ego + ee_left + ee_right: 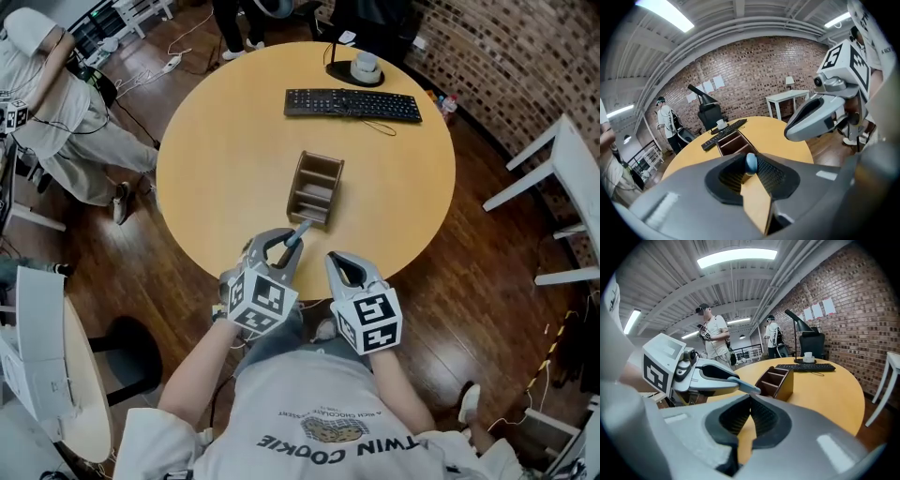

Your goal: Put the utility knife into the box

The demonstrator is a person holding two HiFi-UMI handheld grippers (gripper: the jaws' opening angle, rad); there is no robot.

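**Now: utility knife in your left gripper, just short of the box**

Here your left gripper is on the near-left side of the box, close to its near wall. Its jaws are closed narrow on the utility knife, and the pads press the blue-grey body from both sides. The knife's tip points toward the box and reaches about to its near wall. Whether it touches the wall, you cannot tell from these views. The knife is not yet inside any compartment.

The box stands near the middle of the round table, with its compartments open to the top.

Your right gripper is on the near-right side of the box, a little further from it than the left one. Its jaws are pressed together with nothing between them.

Behind the box, at the far side, a black keyboard lies on the table.
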